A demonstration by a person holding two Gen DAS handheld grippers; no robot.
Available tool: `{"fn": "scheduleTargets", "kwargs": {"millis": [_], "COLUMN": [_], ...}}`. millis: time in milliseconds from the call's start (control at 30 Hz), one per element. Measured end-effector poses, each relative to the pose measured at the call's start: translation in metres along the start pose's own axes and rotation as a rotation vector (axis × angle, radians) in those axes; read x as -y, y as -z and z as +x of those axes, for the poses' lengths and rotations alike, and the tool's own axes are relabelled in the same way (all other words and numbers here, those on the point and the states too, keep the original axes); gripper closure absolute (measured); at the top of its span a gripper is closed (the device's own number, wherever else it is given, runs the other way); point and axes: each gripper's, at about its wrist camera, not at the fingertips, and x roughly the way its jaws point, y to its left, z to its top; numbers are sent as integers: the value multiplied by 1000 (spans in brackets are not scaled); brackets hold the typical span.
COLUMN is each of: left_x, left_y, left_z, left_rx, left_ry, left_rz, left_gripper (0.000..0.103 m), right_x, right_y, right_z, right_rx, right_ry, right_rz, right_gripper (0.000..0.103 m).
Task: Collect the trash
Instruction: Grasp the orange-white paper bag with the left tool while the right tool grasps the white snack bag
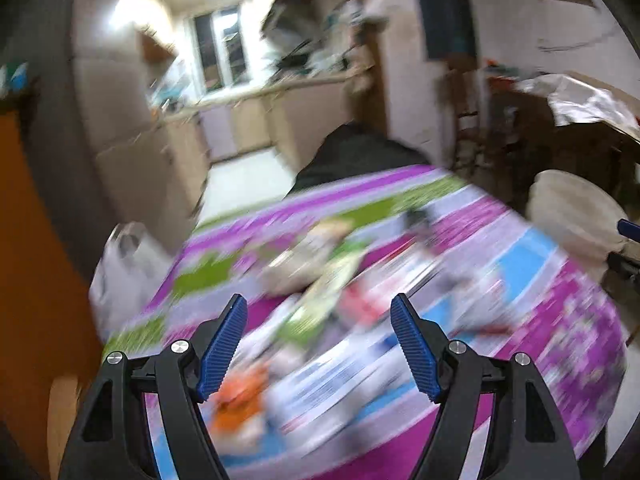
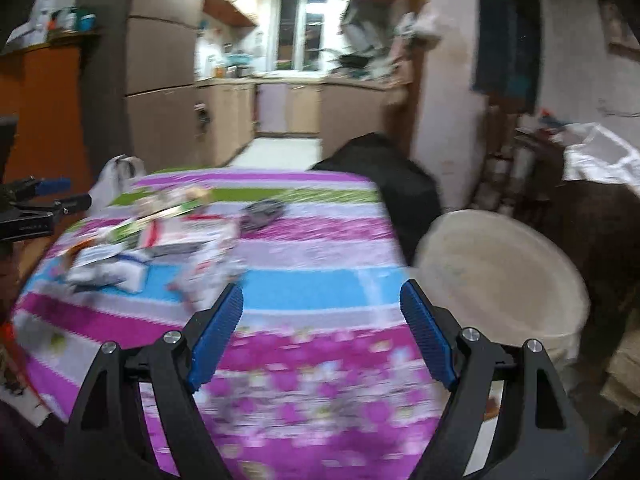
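Note:
A pile of trash (image 2: pixel 152 240), cartons, wrappers and paper, lies on the left part of a table with a striped purple, green and blue cloth (image 2: pixel 320 240). In the left wrist view the same pile (image 1: pixel 320 280) is blurred; an orange wrapper (image 1: pixel 240 396) lies nearest. My left gripper (image 1: pixel 319 312) is open and empty above the near side of the pile. My right gripper (image 2: pixel 322 300) is open and empty above the table's right half. A large cream bucket (image 2: pixel 500 276) stands beside the table's right edge. The left gripper also shows at the left edge of the right wrist view (image 2: pixel 44 196).
A white plastic bag (image 1: pixel 124 264) hangs by the table's far left corner. A black chair back (image 2: pixel 384 176) stands behind the table. A dark small object (image 2: pixel 262 210) lies mid-table. A kitchen lies beyond; cluttered dark furniture (image 2: pixel 580 184) at right.

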Motion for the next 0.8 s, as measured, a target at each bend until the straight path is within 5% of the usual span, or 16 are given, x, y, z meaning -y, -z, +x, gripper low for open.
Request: {"fn": "scheduleTargets", "kwargs": {"millis": [100, 233, 600, 700, 800], "left_x": [-56, -84, -52, -50, -57], "left_y": [35, 67, 71, 70, 66], "left_z": [-9, -19, -19, -10, 6], "left_rx": [-67, -83, -18, -21, -38], "left_ry": [11, 16, 123, 161, 178], "left_rz": [-105, -121, 13, 48, -15], "left_gripper": [29, 29, 29, 29, 29], "right_x": [-23, -43, -84, -85, -80], "right_y": [0, -2, 3, 3, 4], "right_z": [15, 48, 128, 131, 129], "right_rx": [-36, -114, -286, -269, -257], "right_ry": [-110, -179, -119, -104, -136], "right_rz": [-7, 99, 319, 310, 309], "right_gripper": [25, 25, 22, 51, 60]}}
